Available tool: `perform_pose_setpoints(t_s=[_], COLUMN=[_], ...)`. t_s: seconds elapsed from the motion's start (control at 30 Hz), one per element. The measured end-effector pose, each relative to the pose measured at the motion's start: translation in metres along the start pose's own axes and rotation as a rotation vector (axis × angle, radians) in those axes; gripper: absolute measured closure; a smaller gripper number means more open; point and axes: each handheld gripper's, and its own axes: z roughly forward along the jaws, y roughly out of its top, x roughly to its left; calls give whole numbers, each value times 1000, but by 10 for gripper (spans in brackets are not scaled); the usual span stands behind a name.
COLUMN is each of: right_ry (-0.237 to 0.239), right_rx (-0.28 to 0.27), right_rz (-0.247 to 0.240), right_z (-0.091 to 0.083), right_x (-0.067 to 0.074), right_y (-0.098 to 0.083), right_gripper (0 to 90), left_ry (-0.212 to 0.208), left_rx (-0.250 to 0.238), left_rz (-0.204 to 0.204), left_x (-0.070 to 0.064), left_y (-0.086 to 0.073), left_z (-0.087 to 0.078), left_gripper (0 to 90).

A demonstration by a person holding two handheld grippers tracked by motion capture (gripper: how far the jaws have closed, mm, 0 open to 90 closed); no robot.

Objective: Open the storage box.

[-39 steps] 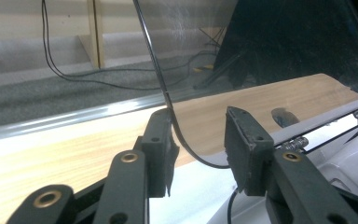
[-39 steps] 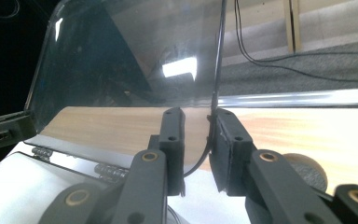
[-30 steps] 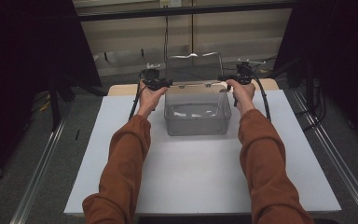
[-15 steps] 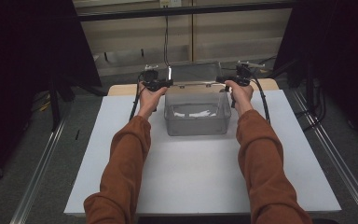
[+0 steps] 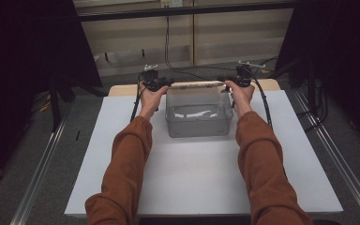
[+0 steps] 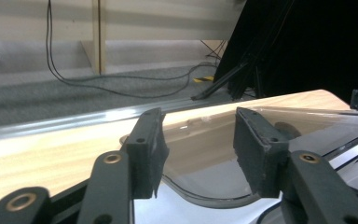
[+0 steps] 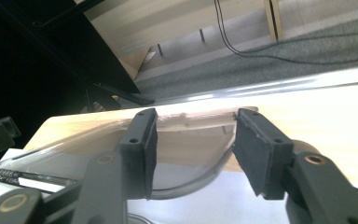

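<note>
Stuff count first: one clear plastic bin (image 5: 197, 115) sitting toward the far end of the white table (image 5: 201, 183), one clear lid (image 5: 196, 85) held flat over its back rim, two grippers. Both arms in rust-coloured sleeves reach straight forward, one either side of the bin. Left gripper (image 5: 165, 83) and right gripper (image 5: 226, 81) sit at opposite ends of the lid; each one's jaws are spread apart with a rounded lid corner lying between them, pads not touching it.

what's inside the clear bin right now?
Through the clear bin walls, only a pale curved streak shows near the bottom; whether that's an object or glare can't be told. A clear lid sits at its far rim, between the left gripper and right gripper.
</note>
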Motion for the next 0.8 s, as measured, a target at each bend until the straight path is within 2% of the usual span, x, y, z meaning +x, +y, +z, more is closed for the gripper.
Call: perform_pose_setpoints(t_s=[0.03, 0.2, 0.4, 0.43, 0.47, 0.57, 0.6, 0.7, 0.73, 0.8], right_ry=[0, 8, -9, -9, -5, -3, -4, -6, -4, -5], right_rx=[0, -36, -52, -52, -57, -69, -74, -84, -90, -99], right_rz=[0, -76, -155, -155, -160, -173, -188, -213, -219, -228], right_z=[0, -3, -9, -9, -10, -12, -13, -13, -14, -14], right_x=[0, 9, 13, 13, 13, 13, 14, 16, 16, 18], right_y=[0, 1, -2, -2, -4, -5, -5, -5, -5, -6], right_gripper=[470, 392, 308, 308, 258, 244, 206, 175, 149, 100], left_ry=[0, -3, 0, 0, 4, 3, 0, 1, 3, 4], left_rx=[0, -19, -26, -26, -26, -25, -28, -29, -46, -45], left_rz=[0, 32, 56, 56, 61, 56, 57, 68, 80, 88], left_x=[0, -1, -4, -4, -4, -2, -3, -5, -7, -10], left_y=[0, 1, -5, -5, -7, -8, -9, -9, -9, -10], left_z=[0, -4, -8, -8, -10, -10, -11, -12, -14, -15], left_gripper=[507, 424, 354, 340, 335, 303, 296, 261, 251, 205])
